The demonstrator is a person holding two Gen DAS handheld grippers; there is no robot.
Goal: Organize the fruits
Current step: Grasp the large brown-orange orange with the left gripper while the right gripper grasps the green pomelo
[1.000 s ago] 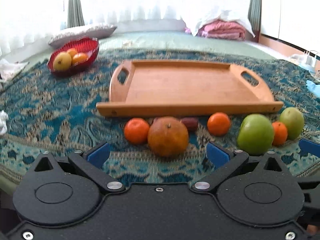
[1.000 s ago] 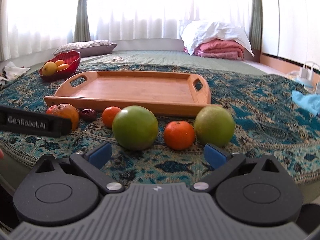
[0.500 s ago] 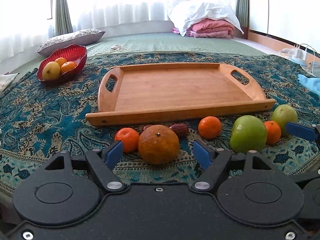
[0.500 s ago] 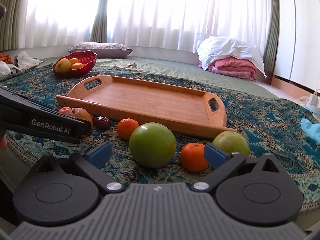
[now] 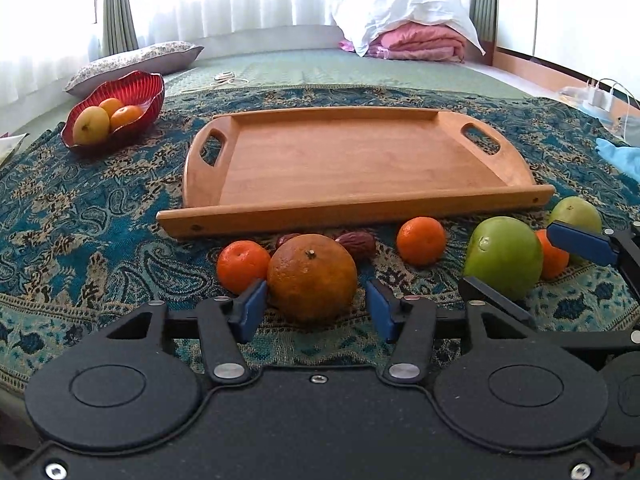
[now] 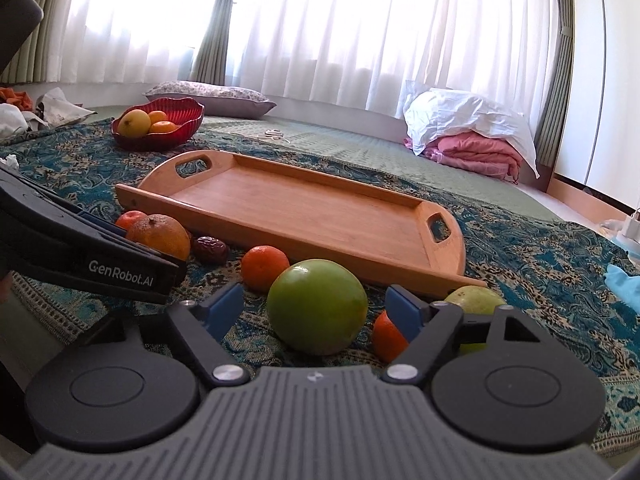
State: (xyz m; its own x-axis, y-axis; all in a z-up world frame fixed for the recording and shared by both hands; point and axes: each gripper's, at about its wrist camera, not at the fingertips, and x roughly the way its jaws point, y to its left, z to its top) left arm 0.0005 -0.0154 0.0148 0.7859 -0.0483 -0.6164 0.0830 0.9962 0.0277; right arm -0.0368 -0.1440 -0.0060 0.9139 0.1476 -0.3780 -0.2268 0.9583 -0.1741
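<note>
A large orange (image 5: 312,276) sits on the patterned cloth (image 5: 80,216) just before the empty wooden tray (image 5: 360,168), between the blue pads of the left gripper (image 5: 316,310), whose jaws have just been closing, the left pad at its skin, the right still apart; beside it, a big green fruit (image 6: 318,306) lies between the right gripper (image 6: 314,306), jaws likewise narrowing but clear of it; a red bowl (image 5: 136,92) of fruit stands well behind.

Daylight is streaming through the white curtains (image 6: 320,40), overexposing them to near-featureless glare in both wrist views. Fisheye optics are bowing the wooden tray (image 5: 360,164) and darkening the frame corners. Fruit is casting soft shadows toward the camera; focus is staying sharp throughout, without motion blur.
</note>
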